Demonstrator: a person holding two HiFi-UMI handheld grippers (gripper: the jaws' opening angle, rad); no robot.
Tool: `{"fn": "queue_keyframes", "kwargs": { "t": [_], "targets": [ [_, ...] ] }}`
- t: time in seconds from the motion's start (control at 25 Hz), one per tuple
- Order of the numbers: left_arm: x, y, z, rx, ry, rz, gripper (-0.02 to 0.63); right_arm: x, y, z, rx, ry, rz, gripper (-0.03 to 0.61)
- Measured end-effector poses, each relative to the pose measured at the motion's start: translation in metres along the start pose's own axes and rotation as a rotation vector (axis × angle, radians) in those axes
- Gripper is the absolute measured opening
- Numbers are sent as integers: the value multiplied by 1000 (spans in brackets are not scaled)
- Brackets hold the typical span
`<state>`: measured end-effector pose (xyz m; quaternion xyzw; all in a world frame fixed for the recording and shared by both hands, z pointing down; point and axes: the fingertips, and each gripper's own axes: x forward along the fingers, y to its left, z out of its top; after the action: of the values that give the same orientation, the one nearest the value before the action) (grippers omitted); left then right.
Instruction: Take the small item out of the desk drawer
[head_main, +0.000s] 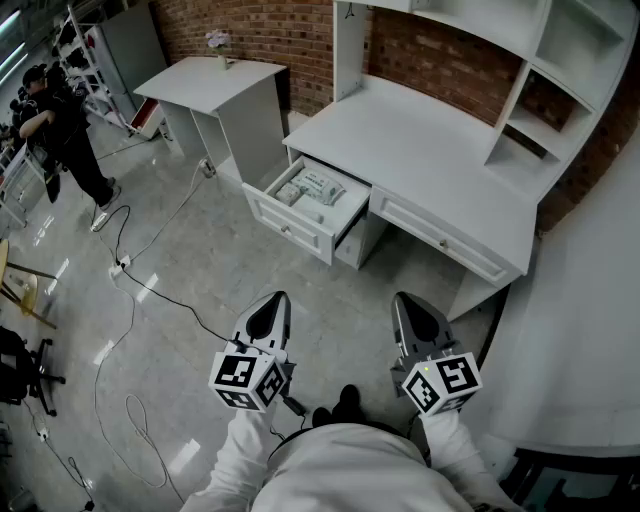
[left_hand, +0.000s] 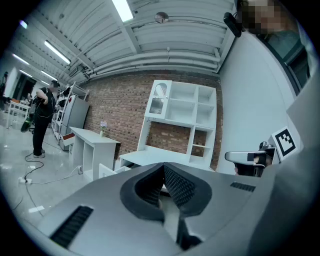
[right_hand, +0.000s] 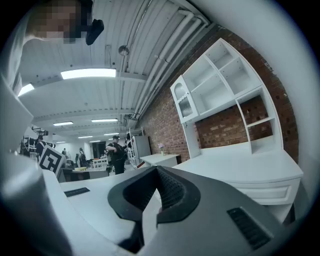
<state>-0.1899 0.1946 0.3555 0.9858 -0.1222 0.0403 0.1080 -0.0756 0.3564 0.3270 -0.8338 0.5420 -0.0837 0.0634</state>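
Though standing well back from the desk, already facing an open drawer at its left end. Inside, lying flat near the middle: a white printed packet, with a smaller pale item just beside it, too small to name. Holding the left tool and the right tool level over the floor, side by side, both closed tight on nothing. Not yet started on the reach, by the look of it.

Risks from here:
- Arriving at the drawer with jaws closed and merely shoving the packet toward the back wall; must open first.
- Pinching both items at once, given so little room between them.
- Clipping the drawer's front wall by coming in too low.
- Flat, thin packaging likely to slip or crumple under a shallow pinch.

Worth minding the cable trailing across the floor when stepping forward: easy to snag underfoot.
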Motion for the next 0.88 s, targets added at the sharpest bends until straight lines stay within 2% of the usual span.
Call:
{"fn": "queue_keyframes", "kwargs": {
  "t": [0.28, 0.88],
  "targets": [
    [25, -2, -4, 10, 7, 7, 18, 16, -16, 1, -6, -5, 15, 28],
    [42, -11, -15, 0, 19, 68, 18, 22, -39, 11, -47, -13, 33, 28]
  ]
}}
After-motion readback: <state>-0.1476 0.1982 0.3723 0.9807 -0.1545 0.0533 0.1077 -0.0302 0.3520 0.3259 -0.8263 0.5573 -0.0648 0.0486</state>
